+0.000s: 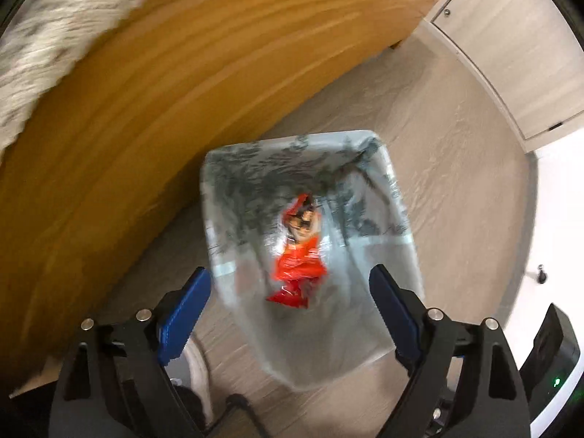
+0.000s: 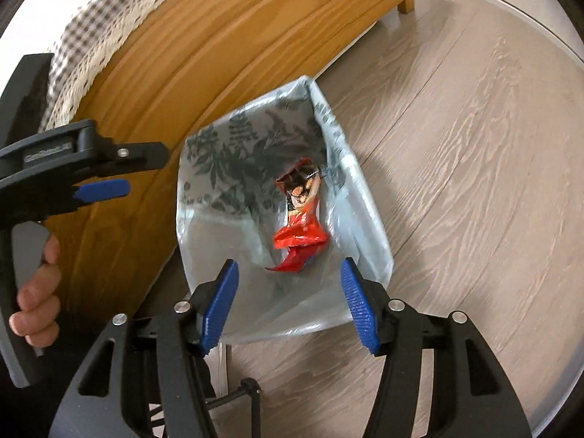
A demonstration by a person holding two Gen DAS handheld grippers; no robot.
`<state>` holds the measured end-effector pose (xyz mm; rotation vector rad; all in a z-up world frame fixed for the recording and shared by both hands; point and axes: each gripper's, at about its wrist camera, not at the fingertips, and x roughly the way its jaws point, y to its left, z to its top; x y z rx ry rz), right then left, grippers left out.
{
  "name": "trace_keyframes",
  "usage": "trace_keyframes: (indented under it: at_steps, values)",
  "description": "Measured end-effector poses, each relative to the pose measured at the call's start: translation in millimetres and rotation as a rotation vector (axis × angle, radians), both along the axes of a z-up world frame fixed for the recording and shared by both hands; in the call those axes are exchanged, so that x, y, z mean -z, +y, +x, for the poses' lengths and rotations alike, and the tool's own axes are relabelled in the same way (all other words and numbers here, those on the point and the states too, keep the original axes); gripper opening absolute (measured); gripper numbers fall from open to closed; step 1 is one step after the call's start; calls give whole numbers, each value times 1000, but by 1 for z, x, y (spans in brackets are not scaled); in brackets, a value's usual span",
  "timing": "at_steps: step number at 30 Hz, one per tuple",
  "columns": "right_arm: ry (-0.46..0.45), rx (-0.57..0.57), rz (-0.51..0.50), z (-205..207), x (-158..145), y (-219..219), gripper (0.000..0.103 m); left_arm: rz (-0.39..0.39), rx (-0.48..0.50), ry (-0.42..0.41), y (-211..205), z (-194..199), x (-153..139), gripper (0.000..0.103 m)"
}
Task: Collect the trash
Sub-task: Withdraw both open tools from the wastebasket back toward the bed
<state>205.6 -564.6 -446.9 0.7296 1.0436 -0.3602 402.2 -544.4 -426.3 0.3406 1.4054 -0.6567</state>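
**Wrapper in the bin; both tools empty above it**

The bin [image 2: 368, 219], lined with a thin plastic bag [image 2: 226, 226] printed with grey leaves, stands on the wood-grain floor [image 2: 474, 146] just beside the wooden side of a bed [image 2: 226, 36]. The bag is folded out over the rim, which holds the mouth wide for dropping things in from above.

A crumpled red wrapper [image 2: 301, 219] lies inside the bag, towards the bottom, touching neither tool. It shows the same way in the left view, as the wrapper [image 1: 299, 255] in the bin [image 1: 405, 219].

The right gripper [image 2: 288, 303] hangs over the near rim, its blue-padded fingers [image 2: 219, 310] spread wide apart with nothing between them. The left gripper [image 1: 288, 310] is likewise held above the bin mouth, fingers wide and empty; from the right view it comes in at the left edge, seen side-on, with the person's hand [image 2: 36, 292] round its handle.

Judgement: this piece of trash looks delivered, and the spread fingers suit a drop rather than a pick. No other trash is visible on the floor in either view (the left view is smeared by motion, so small items could be missed). Whether more remains to collect elsewhere cannot be told from here.
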Motion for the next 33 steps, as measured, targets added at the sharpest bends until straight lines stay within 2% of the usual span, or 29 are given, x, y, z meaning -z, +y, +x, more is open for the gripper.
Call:
trace_keyframes:
  at_steps: [3, 9, 13, 17, 20, 22, 24, 26, 29, 33]
  values:
    - [9, -5, -4, 4, 2, 4, 56, 13, -22, 15, 15, -3, -10, 85]
    - [28, -13, -39, 0, -18, 11, 56, -57, -31, -6, 42, -21, -48, 85]
    - [32, -19, -98, -2, -45, 16, 56, -104, -14, -29, 56, -32, -71, 85]
    - [36, -28, -174, -4, -78, 23, 56, -161, -37, -59, 71, -34, -101, 85]
    - [23, -37, -240, -2, -110, 32, 56, -243, -54, -89, 88, -34, -135, 85]
    - [7, -48, -290, 3, -135, 41, 58, -297, -39, -136, 102, -35, -164, 85]
    - [-11, -59, -333, 9, -156, 49, 61, -336, -26, -218, 120, -35, -195, 86]
    - [-45, -73, -379, 19, -183, 62, 62, -372, -30, -292, 143, -32, -224, 91]
    - [-107, -97, -429, 34, -220, 84, 63, -417, -39, -376, 180, -26, -256, 92]
    - [-196, -136, -486, 57, -261, 120, 67, -432, -81, -492, 233, -12, -284, 94]
